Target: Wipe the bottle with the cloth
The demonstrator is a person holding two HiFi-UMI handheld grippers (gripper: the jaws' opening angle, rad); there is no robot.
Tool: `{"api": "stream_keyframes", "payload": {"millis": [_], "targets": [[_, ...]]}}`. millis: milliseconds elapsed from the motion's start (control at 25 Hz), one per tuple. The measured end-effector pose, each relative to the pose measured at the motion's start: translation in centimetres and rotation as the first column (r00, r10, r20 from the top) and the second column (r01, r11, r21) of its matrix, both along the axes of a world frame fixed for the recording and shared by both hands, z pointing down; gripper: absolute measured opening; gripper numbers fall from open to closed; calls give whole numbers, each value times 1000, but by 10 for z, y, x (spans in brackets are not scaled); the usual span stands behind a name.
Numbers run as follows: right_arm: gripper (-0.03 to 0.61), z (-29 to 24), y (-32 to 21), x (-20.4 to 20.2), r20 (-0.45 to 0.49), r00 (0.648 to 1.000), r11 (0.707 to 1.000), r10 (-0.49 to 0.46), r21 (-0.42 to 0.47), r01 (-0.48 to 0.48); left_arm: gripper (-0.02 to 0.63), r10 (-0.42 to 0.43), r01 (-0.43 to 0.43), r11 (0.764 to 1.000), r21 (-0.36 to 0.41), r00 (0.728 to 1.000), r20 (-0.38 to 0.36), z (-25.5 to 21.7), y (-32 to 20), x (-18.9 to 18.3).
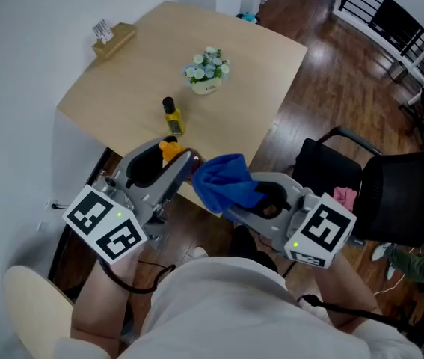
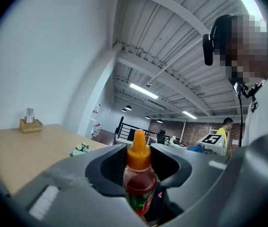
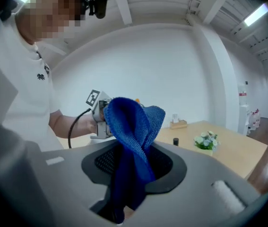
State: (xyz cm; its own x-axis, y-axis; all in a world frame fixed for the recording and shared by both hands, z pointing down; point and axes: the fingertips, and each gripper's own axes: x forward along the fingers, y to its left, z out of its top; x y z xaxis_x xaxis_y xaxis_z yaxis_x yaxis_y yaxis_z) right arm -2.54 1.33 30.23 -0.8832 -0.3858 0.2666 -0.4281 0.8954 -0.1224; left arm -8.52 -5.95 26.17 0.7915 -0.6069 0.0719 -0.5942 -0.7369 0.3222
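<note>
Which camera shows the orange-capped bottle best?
Left gripper view: the bottle stands close-up between the jaws. Head view shows only its orange cap; in the right gripper view the cloth nearly hides it.

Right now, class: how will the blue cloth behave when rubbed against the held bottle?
Probably floppy: the blue cloth folds and droops above the jaws. Its knitted weave likely grips rather than slides. It should wrap the bottle easily.
</note>
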Motion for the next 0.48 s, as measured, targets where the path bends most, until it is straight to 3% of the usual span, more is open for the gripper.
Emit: {"api": "stream_keyframes", "payload": {"millis": [160,480], "targets": [[138,15,15,-30,-81,992,995,-100,-3,100,160,1,-1,1000,4,1000,-2,-2,-1,7],[138,72,23,-28,-94,992,990,-87,-119,75,160,-8,8,1000,15,998,-57,-18,11,5]]}}
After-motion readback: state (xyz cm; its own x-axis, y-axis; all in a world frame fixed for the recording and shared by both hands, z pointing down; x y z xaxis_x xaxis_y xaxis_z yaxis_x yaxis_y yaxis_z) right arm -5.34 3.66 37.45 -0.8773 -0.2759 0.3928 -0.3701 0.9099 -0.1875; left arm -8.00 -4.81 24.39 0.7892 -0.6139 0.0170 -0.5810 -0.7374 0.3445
